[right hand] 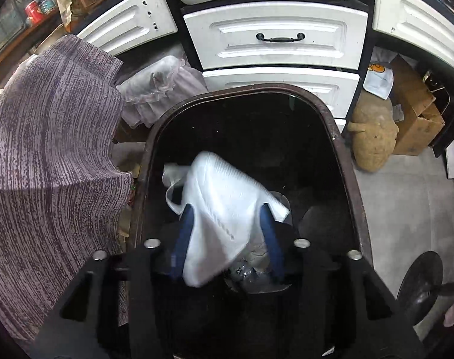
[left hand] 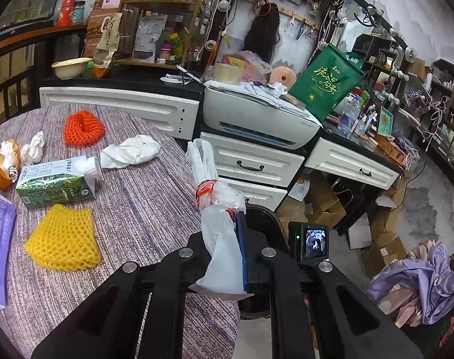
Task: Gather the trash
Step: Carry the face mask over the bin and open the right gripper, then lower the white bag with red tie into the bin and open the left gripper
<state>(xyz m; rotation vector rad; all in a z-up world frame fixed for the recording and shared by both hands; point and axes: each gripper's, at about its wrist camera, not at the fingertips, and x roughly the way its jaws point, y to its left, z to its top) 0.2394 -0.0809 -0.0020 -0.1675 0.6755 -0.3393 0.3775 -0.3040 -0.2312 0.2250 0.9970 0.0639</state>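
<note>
Purple-striped cloth covers the table (left hand: 143, 197), with white drawers (left hand: 254, 161) and a printer (left hand: 257, 119) behind it. On the cloth lie a yellow foam net (left hand: 63, 239), an orange foam net (left hand: 83, 127), a green carton (left hand: 57, 181), crumpled tissue (left hand: 131, 151) and an orange peel (left hand: 1, 170). The left gripper (left hand: 227, 257) is clamped on a white plastic bag (left hand: 212, 209) with a red band, held near the table's edge. The right gripper (right hand: 227, 233) hovers over the dark bin (right hand: 340, 137), jaws apart, with a blurred white foam sleeve (right hand: 224, 209) between them; whether it is gripped, I cannot tell.
</note>
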